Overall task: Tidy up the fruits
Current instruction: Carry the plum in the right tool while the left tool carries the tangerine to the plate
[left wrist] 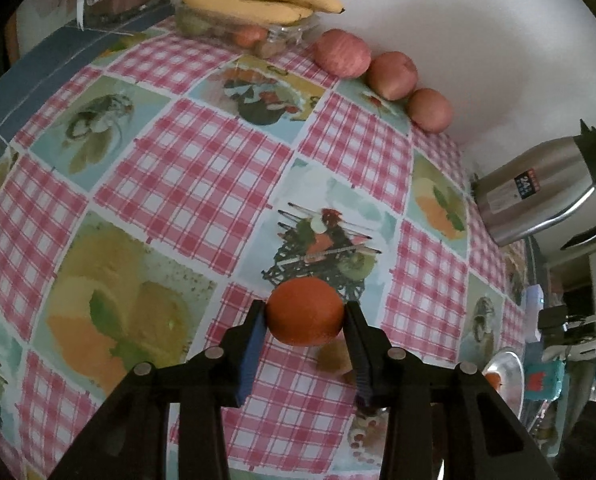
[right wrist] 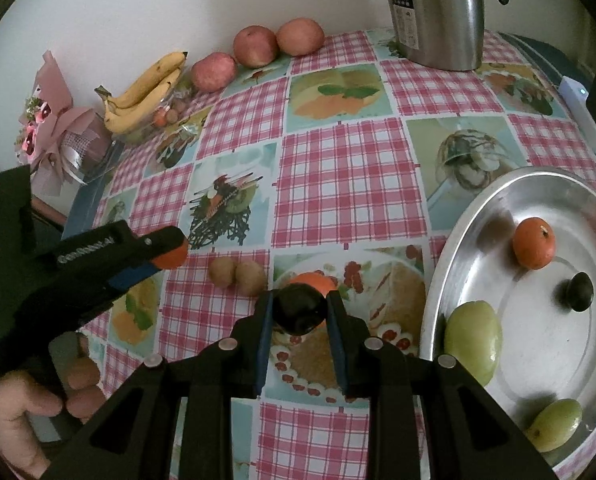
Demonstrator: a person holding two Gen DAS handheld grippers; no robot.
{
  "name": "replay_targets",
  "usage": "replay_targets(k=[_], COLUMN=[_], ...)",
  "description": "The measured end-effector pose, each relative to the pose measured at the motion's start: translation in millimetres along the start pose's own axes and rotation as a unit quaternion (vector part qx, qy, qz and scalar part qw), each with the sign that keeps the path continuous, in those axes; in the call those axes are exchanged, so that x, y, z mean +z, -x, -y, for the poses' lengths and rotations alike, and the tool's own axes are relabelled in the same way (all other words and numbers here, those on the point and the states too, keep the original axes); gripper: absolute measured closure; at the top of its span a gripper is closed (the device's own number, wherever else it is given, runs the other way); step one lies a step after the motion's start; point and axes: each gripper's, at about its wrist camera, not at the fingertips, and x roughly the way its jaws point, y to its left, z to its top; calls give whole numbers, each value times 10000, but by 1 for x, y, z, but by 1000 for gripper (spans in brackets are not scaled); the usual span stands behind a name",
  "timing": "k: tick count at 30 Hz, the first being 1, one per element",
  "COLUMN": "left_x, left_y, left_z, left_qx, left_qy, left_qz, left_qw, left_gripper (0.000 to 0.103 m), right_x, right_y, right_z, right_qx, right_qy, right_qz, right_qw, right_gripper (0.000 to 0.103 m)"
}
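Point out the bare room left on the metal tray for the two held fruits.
The tray is bare in its middle and far rim, between the orange, plum and wall side. Its near edge is crowded: two green fruits.

An orange [left wrist: 305, 312] is held clamped above the checked worktop [left wrist: 201, 184], a dark plum [right wrist: 299, 309] likewise. A second orange [right wrist: 534, 242], another plum [right wrist: 579, 291] and two green fruits [right wrist: 473, 342] are seen lying in the metal tray [right wrist: 478, 216].
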Motion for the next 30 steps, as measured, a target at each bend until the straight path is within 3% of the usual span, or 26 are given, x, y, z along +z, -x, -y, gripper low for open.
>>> replay_targets(k=[15, 30], left_x=[-3, -34], left_y=[23, 31], left_z=[17, 77], left_qx=[-75, -365], left_qy=[-225, -1058], left_qz=[157, 60], left_qw=[9996, 9937], left_gripper=[61, 61], right_x=[3, 6], right_y=[6, 38], right_z=[13, 68], right_qx=[-130, -373], right_qy=[-157, -863], right_qz=[116, 574], right_qw=[9997, 9939], right_gripper=[76, 76])
